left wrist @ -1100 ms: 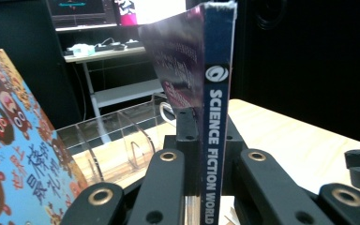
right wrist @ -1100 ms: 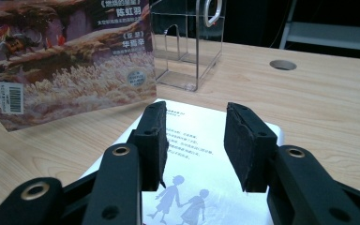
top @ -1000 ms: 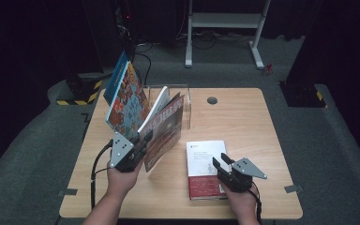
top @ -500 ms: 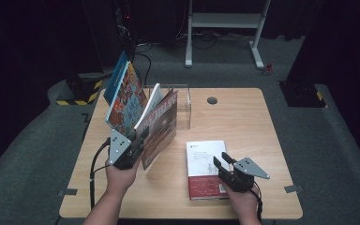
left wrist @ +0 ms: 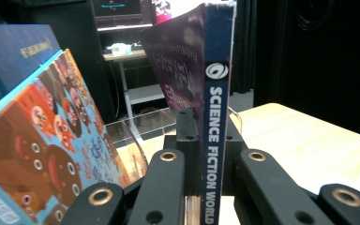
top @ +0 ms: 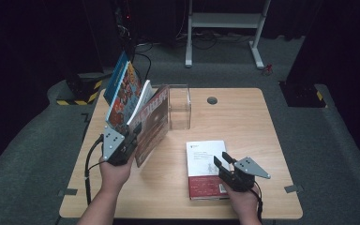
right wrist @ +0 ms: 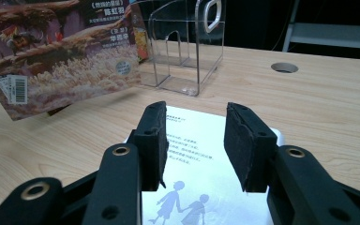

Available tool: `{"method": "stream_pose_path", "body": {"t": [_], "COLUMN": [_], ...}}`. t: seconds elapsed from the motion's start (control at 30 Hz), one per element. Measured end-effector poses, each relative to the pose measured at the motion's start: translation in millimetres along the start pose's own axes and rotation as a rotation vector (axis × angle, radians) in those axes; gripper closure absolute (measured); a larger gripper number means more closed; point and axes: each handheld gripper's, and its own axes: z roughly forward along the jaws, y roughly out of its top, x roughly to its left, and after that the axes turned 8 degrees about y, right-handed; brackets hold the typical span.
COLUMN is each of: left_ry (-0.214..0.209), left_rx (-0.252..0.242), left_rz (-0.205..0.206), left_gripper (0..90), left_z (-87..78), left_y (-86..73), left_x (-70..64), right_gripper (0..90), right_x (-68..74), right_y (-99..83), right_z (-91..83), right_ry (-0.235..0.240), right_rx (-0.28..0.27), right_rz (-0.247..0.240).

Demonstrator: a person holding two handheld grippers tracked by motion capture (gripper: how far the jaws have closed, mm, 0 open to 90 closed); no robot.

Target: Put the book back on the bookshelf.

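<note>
Leaning books (top: 124,96) and the clear rack (top: 179,107) are crowding the frame's upper left of the table (top: 262,140). The white book (top: 207,166) is occupying lower centre; bare wood is lying open at right.

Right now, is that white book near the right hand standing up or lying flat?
Lying flat: the white book rests cover-up on the table, under the open right hand-held gripper.

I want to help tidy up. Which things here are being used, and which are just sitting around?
In use:
- left tool, shut on the magazine
- clear rack
- leaning books in the rack
- white book, flat under the open right tool

Just lying about:
- white stand behind the table
- cables on the floor
</note>
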Motion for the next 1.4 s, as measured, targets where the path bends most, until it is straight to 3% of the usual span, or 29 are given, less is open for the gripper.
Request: {"method": "stream_pose_path", "body": {"t": [0.6, 1.4], "left_ry": [0.048, 0.094], "left_rx": [0.01, 0.012], "left_rz": [-0.005, -0.013], "left_gripper": [84.2, 84.2], "left_z": [19.5, 57.2], "left_y": [6.3, 12.4], "left_x": [0.5, -12.3], "right_gripper": [58.6, 58.4], "right_x": [-0.3, 1.5], "right_y": [0.5, 0.1], "right_z": [-1.4, -0.3], "right_ry": [-0.001, 0.006], "right_rx": [-0.004, 0.012], "right_rz": [0.0, -0.021]}}
